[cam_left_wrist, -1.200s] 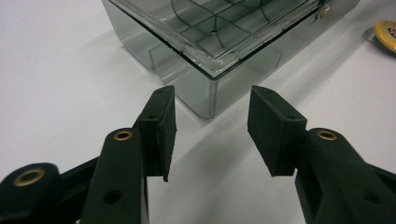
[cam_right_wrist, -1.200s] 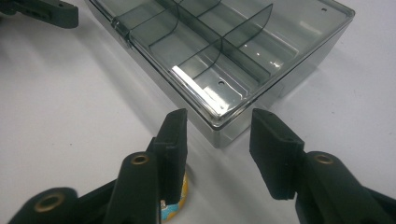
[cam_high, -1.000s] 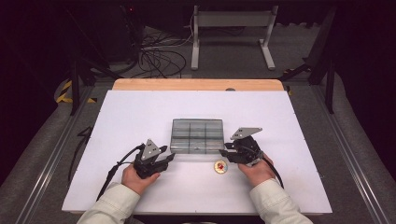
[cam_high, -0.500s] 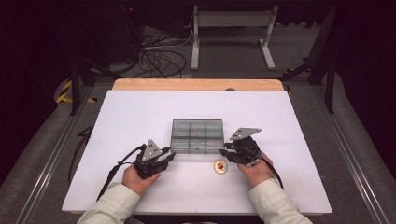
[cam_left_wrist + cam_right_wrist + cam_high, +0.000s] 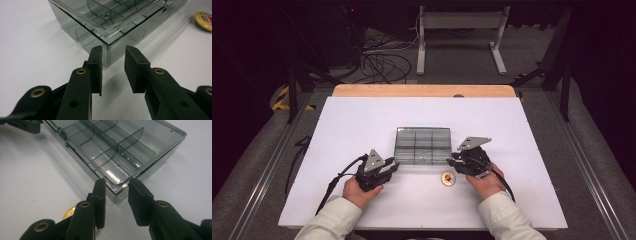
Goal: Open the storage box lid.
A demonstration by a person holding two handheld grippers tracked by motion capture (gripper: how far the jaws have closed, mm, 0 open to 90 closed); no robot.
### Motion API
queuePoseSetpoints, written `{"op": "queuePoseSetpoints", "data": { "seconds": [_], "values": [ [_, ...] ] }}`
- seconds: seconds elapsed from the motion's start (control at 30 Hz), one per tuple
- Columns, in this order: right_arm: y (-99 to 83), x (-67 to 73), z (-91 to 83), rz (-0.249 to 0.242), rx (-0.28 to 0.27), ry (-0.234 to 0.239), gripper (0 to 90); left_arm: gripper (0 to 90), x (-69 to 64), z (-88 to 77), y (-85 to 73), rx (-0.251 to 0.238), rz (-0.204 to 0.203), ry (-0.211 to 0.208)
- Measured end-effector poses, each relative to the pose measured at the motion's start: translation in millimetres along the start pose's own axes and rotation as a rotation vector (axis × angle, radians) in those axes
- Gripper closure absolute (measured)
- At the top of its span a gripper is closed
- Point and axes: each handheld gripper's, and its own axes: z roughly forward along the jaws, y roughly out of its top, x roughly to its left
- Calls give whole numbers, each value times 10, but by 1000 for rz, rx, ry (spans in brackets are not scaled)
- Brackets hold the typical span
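On the white rectangular tabletop (image 5: 362, 130), which has a light wooden strip along its far edge (image 5: 422, 90), sits a smoky-grey transparent plastic organiser box (image 5: 422, 145) with its clear lid closed. It lies near the middle of the table, slightly toward the person. Curved and straight dividers inside split it into compartments, and I cannot make out anything lying in them. In the left gripper view the far part of the box is cut off by the top edge.

Both sleeved forearms enter from the bottom of the high view. The left gripper (image 5: 389, 169), black with a grey three-cornered plate, points at the box's near left corner. In its own view the corner (image 5: 108, 50) stands just beyond the gap between the jaws, which have just been closing; the pads (image 5: 97, 63) are apart and do not press on it. The right gripper (image 5: 452, 159) meets the near right corner. Its jaws have just been closing too, and in its own view the tips sit either side of the corner (image 5: 115, 191), but whether the pads (image 5: 100, 195) actually press on the walls is hard to tell.

A small round yellow-and-red badge (image 5: 447, 178) lies on the table just beside the right gripper, near the box's front edge. It is partly hidden behind the jaw in the right gripper view (image 5: 68, 213) and cut off at the edge of the left gripper view (image 5: 203, 20).
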Motion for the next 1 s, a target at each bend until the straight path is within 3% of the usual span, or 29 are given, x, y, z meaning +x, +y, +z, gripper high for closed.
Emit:
{"op": "queuePoseSetpoints", "data": {
  "seconds": [0.53,0.63,0.73,0.87,1.0],
  "values": [
    [27,-23,-27,13,-9,13,693,661,-2,-14,6,-3,0,-7],
    [47,-33,-41,13,-17,14,693,652,19,-38,17,-2,-5,-5],
    [71,-40,-60,15,-25,18,693,652,59,-81,40,9,-37,-37],
    [95,-50,-84,16,-33,19,693,677,69,-145,86,3,-47,-47],
    [111,-62,-99,19,-39,24,692,720,61,-201,144,2,-25,-50]
  ]
}}
